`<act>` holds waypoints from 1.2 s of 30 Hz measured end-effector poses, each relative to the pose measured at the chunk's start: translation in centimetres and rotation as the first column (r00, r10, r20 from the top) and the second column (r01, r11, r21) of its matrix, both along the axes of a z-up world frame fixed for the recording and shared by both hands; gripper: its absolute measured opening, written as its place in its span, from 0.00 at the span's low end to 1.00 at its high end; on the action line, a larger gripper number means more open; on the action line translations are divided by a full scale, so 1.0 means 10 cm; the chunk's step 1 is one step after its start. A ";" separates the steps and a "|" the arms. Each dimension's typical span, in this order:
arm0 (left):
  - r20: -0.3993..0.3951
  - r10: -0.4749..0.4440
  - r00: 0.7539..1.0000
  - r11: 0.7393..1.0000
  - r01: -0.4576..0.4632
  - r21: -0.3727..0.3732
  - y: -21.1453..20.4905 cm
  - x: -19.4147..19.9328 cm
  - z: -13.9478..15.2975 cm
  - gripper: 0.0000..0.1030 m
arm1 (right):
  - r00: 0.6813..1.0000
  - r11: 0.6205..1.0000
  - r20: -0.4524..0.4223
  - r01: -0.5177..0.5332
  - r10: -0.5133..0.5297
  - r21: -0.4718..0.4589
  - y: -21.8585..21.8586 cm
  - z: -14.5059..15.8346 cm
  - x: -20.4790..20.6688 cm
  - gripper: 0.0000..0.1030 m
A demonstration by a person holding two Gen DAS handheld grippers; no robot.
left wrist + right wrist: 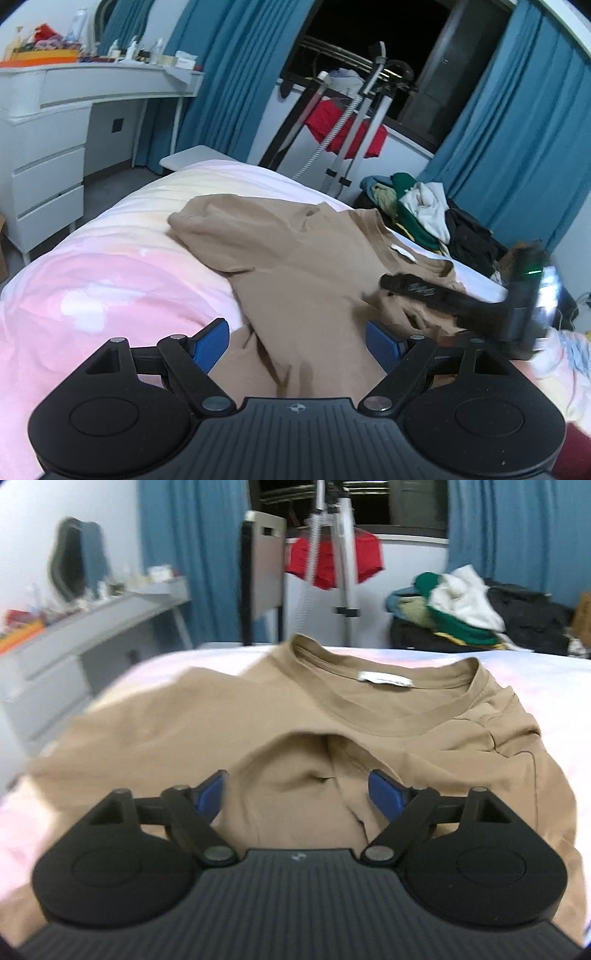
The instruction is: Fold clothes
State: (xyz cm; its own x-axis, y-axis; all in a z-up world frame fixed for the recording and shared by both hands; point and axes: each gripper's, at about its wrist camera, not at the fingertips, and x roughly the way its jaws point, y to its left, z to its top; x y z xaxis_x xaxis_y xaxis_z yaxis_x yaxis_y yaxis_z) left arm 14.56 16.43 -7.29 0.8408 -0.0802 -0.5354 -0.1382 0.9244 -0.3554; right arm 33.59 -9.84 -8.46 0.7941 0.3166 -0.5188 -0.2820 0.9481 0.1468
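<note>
A tan T-shirt [295, 251] lies spread on the pink and white bedcover [96, 280], with its collar and white label toward the far right. My left gripper [297, 343] is open just above the shirt's near part, and nothing is pinched between its blue pads. One blurred black finger [424, 291] of the right gripper reaches in over the shirt from the right. In the right wrist view the T-shirt [388, 709] fills the middle with its collar facing away. My right gripper [297, 792] is open over a raised fold of the cloth, and its pads do not press on it.
A heap of mixed clothes [424, 210] [461, 605] sits past the bed's far right corner. A white dresser [48, 155] with cluttered top stands at the left. A metal stand with a red garment [343, 129] and blue curtains [517, 129] lie beyond the bed.
</note>
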 end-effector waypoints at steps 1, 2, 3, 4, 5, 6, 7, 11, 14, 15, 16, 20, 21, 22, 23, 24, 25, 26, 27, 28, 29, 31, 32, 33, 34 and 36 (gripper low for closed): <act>0.004 -0.009 1.000 1.000 0.009 0.008 -0.03 -0.01 0.01 0.80 | 1.000 1.000 0.010 0.001 -0.001 0.020 -0.08 0.09 -0.12 0.81; 0.009 -0.021 1.000 1.000 0.021 0.013 -0.06 -0.03 0.01 0.80 | 1.000 0.999 0.022 0.007 -0.008 0.040 -0.16 0.17 -0.25 0.81; 0.013 -0.032 0.999 0.999 0.032 0.018 -0.09 -0.04 0.02 0.80 | 0.999 0.997 0.034 0.013 -0.015 0.071 -0.27 0.27 -0.42 0.81; 0.018 -0.044 0.999 0.999 0.044 0.024 -0.12 -0.06 0.03 0.80 | 0.999 0.995 0.034 0.016 -0.019 0.098 -0.37 0.36 -0.58 0.81; 0.020 -0.056 0.998 0.998 0.056 0.030 -0.16 -0.08 0.03 0.80 | 0.999 0.992 0.032 0.023 -0.027 0.126 -0.52 0.45 -0.74 0.81; 0.020 -0.069 0.997 0.997 0.068 0.037 -0.19 -0.09 0.04 0.80 | 0.999 0.986 0.035 0.032 -0.038 0.161 -0.68 0.54 -0.92 0.81; 0.021 -0.081 0.996 0.996 0.080 0.043 -0.23 -0.11 0.04 0.80 | 0.998 0.981 0.035 0.043 -0.051 0.188 -0.83 0.62 -1.12 0.81; 0.013 -0.122 0.992 0.990 0.121 0.072 -0.37 -0.20 0.06 0.80 | 0.994 0.970 0.039 0.086 -0.097 0.227 -1.38 0.82 -1.82 0.81; 0.003 -0.162 0.987 0.983 0.161 0.089 -0.48 -0.32 0.09 0.80 | 0.989 0.964 0.048 0.124 -0.139 0.233 -1.67 0.81 -2.24 0.81; 0.000 -0.177 0.984 0.979 0.176 0.099 -0.54 -0.36 0.10 0.80 | 0.985 0.958 0.046 0.149 -0.165 0.244 -1.76 0.77 -2.33 0.81; -0.003 -0.187 0.982 0.977 0.186 0.108 -0.60 -0.40 0.11 0.80 | 0.980 0.951 0.045 0.175 -0.192 0.254 -1.84 0.72 -2.43 0.81; -0.021 -0.226 0.974 0.968 0.227 0.110 -0.86 -0.53 0.14 0.80 | 0.952 0.916 0.035 0.283 -0.305 0.286 -2.16 0.56 -2.78 0.81; -0.026 -0.237 0.971 0.966 0.238 0.098 -0.95 -0.56 0.14 0.80 | 0.940 0.905 0.032 0.318 -0.341 0.283 -2.23 0.53 -2.82 0.81; -0.031 -0.253 0.967 0.964 0.255 0.080 -1.05 -0.58 0.14 0.80 | 0.927 0.896 0.041 0.348 -0.373 0.275 -2.28 0.53 -2.83 0.81; -0.036 -0.270 0.962 0.960 0.272 0.064 -1.15 -0.60 0.14 0.79 | 0.914 0.888 0.058 0.372 -0.401 0.271 -2.33 0.53 -2.83 0.81; -0.046 -0.298 0.954 0.953 0.299 0.041 -1.29 -0.62 0.12 0.78 | 0.900 0.878 0.077 0.395 -0.429 0.270 -2.38 0.54 -2.83 0.81; -0.053 -0.323 0.945 0.945 0.325 0.027 -1.41 -0.63 0.10 0.77 | 0.889 0.865 0.081 0.414 -0.451 0.283 -2.45 0.53 -2.84 0.81; -0.061 -0.352 0.934 0.935 0.353 0.016 -1.55 -0.64 0.08 0.76 | 0.878 0.851 0.080 0.431 -0.472 0.300 -2.51 0.52 -2.85 0.81; -0.070 -0.383 0.921 0.923 0.385 0.007 -1.72 -0.66 0.06 0.75 | 0.866 0.837 0.079 0.447 -0.493 0.317 -2.58 0.50 -2.86 0.81; -0.076 -0.413 0.907 0.910 0.414 -0.002 -1.87 -0.67 0.02 0.74 | 0.855 0.821 0.078 0.463 -0.513 0.333 -2.65 0.49 -2.86 0.81; -0.079 -0.440 0.895 0.898 0.440 -0.010 -2.03 -0.68 -0.02 0.74 | 0.846 0.808 0.067 0.479 -0.529 0.343 -2.71 0.46 -2.86 0.81; -0.092 -0.485 0.870 0.874 0.484 -0.038 -2.36 -0.67 -0.14 0.71 | 0.832 0.789 0.048 0.504 -0.553 0.352 -2.81 0.40 -2.84 0.81; -0.103 -0.502 0.859 0.865 0.499 -0.054 -2.49 -0.67 -0.20 0.70 | 0.827 0.782 0.042 0.512 -0.561 0.356 -2.85 0.36 -2.83 0.81; -0.113 -0.519 0.847 0.855 0.514 -0.070 -2.62 -0.66 -0.27 0.69 | 0.826 0.778 0.034 0.516 -0.563 0.358 -2.88 0.31 -2.81 0.81; -0.124 -0.535 0.835 0.845 0.529 -0.086 -2.75 -0.65 -0.34 0.67 | 0.827 0.774 0.010 0.522 -0.562 0.358 -2.91 0.26 -2.77 0.81; -0.155 -0.552 0.819 0.834 0.544 -0.097 -2.96 -0.63 -0.49 0.64 | 0.830 0.765 -0.043 0.531 -0.556 0.365 -2.97 0.16 -2.69 0.81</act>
State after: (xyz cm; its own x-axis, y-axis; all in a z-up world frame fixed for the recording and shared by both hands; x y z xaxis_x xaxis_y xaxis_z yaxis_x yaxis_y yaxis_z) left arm 8.23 -13.15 -12.15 0.5471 -0.5287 -0.6490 0.3247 0.8486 -0.4176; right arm 6.73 -39.51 -6.85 0.9154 -0.0301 -0.4015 0.2444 0.8340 0.4947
